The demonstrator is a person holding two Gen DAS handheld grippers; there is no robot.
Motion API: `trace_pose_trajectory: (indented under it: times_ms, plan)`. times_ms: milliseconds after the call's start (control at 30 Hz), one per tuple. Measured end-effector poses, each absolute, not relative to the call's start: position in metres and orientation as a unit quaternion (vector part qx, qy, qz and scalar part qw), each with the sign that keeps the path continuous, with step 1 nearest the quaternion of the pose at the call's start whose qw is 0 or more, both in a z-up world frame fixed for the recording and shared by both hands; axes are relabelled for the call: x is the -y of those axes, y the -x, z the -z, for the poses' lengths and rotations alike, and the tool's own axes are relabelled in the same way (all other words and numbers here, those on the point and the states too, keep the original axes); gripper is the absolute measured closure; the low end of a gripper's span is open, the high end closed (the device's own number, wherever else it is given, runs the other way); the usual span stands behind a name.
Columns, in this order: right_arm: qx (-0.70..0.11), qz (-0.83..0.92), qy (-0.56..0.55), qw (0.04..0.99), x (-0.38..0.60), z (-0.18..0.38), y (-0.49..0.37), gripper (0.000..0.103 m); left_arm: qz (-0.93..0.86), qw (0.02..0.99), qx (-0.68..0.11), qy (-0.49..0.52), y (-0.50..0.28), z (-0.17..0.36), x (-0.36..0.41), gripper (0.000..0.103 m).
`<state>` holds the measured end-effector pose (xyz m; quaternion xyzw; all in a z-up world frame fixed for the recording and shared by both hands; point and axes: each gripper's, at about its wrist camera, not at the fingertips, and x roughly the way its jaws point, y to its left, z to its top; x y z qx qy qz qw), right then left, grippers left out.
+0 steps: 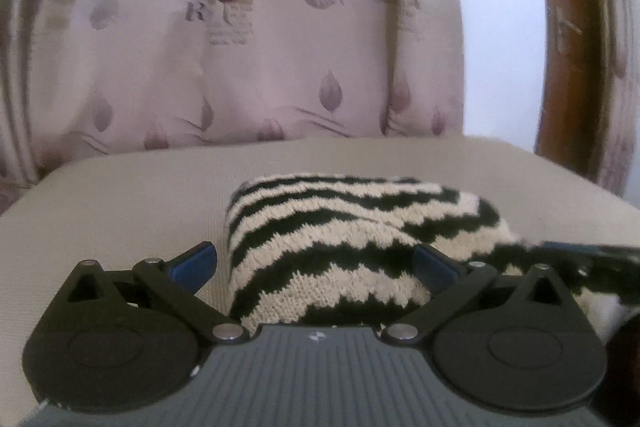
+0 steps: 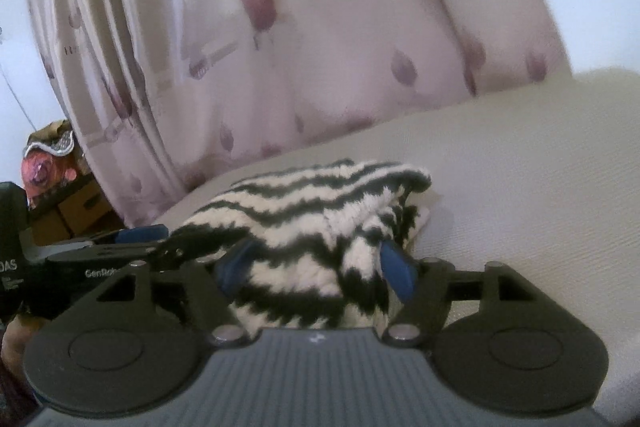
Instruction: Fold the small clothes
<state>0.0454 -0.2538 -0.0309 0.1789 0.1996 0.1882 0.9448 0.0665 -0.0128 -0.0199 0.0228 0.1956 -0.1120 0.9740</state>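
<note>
Black-and-cream zigzag knit garment, folded, bunched on beige cushion

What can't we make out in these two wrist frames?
- Near end of the striped knit garment: left wrist view, hidden behind the left tool body.
- Same in the right wrist view: the right tool body covers the garment's near edge, so any grip is unclear.
- Curtain lettering: left wrist view, too blurred to read.
- Clutter at the left edge: right wrist view, small, cut off.

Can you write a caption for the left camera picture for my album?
Left claw open around a folded zigzag knit on a beige cushion.
</note>
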Motion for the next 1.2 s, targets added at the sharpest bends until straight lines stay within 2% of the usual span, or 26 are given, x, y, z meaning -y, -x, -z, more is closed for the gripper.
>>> trace_pose_trajectory:
  times_ms: [67,233,267,767,1200]
  plan:
    - [-0.179,-0.184,-0.168,0.952,0.251,0.026,-0.032,0.026,0.092,0.977,-0.189,-0.026,-0.061,0.015,0.015,0.0]
    - [-0.108,-0.15,-0.126,0.975,0.243,0.01,0.004,0.003,0.066,0.983,-0.172,-0.017,-0.049,0.003,0.016,0.0]
    - [-0.098,-0.144,-0.124,0.977,0.242,0.007,0.009,0.001,0.062,0.983,-0.17,-0.014,-0.046,0.001,0.016,0.0]
    - [-0.079,-0.127,-0.086,0.985,0.225,-0.017,0.04,0.001,0.022,0.99,-0.13,-0.048,-0.021,-0.029,0.025,0.0]
    - [-0.083,-0.129,-0.078,0.985,0.217,-0.024,0.045,0.0,0.035,0.994,-0.103,-0.004,-0.012,-0.051,0.014,0.0]
